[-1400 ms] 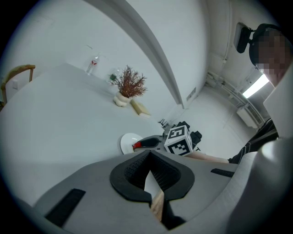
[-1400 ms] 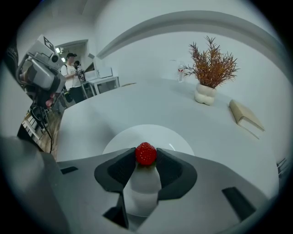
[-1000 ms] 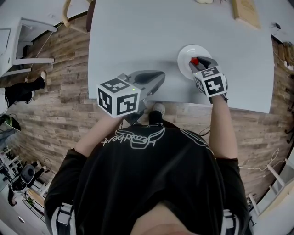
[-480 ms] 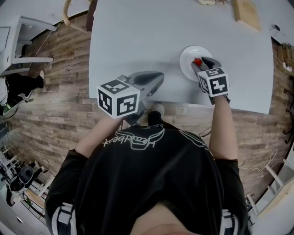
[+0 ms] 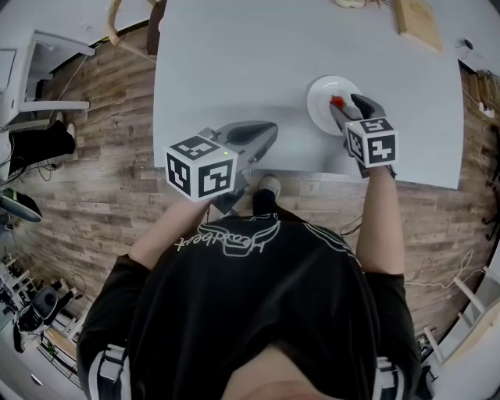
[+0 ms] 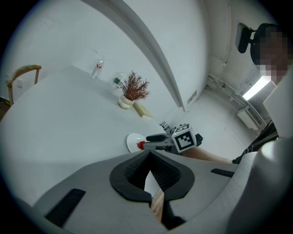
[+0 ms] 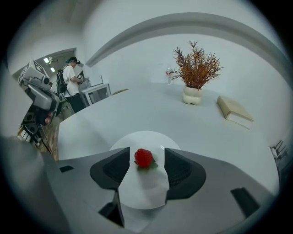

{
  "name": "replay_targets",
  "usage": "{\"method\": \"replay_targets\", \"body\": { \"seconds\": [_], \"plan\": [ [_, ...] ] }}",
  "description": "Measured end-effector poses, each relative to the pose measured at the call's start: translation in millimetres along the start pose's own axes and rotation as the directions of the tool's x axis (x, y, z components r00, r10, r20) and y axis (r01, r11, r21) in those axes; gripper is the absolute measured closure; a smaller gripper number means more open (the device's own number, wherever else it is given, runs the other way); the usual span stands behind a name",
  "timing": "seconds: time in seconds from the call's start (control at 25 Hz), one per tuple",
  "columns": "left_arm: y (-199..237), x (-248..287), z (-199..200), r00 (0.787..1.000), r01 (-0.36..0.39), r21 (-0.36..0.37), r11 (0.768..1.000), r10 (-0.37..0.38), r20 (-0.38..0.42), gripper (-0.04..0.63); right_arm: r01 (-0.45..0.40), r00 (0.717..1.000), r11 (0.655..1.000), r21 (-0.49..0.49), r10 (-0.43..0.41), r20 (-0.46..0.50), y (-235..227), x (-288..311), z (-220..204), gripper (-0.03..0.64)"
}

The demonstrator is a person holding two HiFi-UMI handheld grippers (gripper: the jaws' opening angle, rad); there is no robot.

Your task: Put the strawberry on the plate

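Note:
A red strawberry [image 7: 143, 157] lies on the small white plate [image 7: 142, 137] on the grey table. My right gripper [image 7: 145, 153] sits low over the plate with a jaw on either side of the berry. Its jaws are opening and neither pad touches the fruit. From the head view the strawberry [image 5: 337, 101] shows on the plate [image 5: 322, 92] just ahead of the right gripper [image 5: 346, 105]. My left gripper [image 5: 272, 130] hangs over the table's near edge, shut and empty. The left gripper view shows its jaw tips [image 6: 150, 155] meeting, with the plate [image 6: 132, 140] far off.
A pot of dried twigs [image 7: 196, 75] and a pale book [image 7: 234, 109] stand at the table's far side. A wooden chair [image 5: 117, 23] is at the far left corner. The table's near edge [image 5: 312, 176] runs just behind both grippers. A person [image 7: 71, 77] stands far off.
The right gripper's jaws have spread apart and let go of the strawberry, which now rests on the plate. The left gripper has stayed where it was.

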State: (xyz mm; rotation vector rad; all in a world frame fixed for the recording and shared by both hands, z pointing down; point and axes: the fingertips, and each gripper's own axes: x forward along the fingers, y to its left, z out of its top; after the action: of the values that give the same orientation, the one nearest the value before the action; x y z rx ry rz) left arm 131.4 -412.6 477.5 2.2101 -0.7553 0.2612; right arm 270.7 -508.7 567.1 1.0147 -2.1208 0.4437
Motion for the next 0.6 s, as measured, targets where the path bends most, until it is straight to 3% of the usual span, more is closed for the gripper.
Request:
{"method": "replay_targets", "body": {
  "seconds": [0.28, 0.52, 0.6],
  "plan": [
    [-13, -8, 4, 0.999, 0.047, 0.032, 0.998, -0.047, -0.005, 0.589, 0.075, 0.988, 0.997, 0.028, -0.078, 0.130, 15, -53, 22, 0.416],
    [-47, -31, 12, 0.994, 0.110, 0.109, 0.988, -0.112, 0.008, 0.589, 0.116, 0.952, 0.992, 0.056, -0.127, 0.280, 51, -126, 42, 0.417],
    [-58, -45, 10, 0.992, 0.124, 0.127, 0.984, -0.127, 0.015, 0.589, 0.120, 0.937, 0.991, 0.055, -0.131, 0.325, 71, -150, 47, 0.447]
  ]
}}
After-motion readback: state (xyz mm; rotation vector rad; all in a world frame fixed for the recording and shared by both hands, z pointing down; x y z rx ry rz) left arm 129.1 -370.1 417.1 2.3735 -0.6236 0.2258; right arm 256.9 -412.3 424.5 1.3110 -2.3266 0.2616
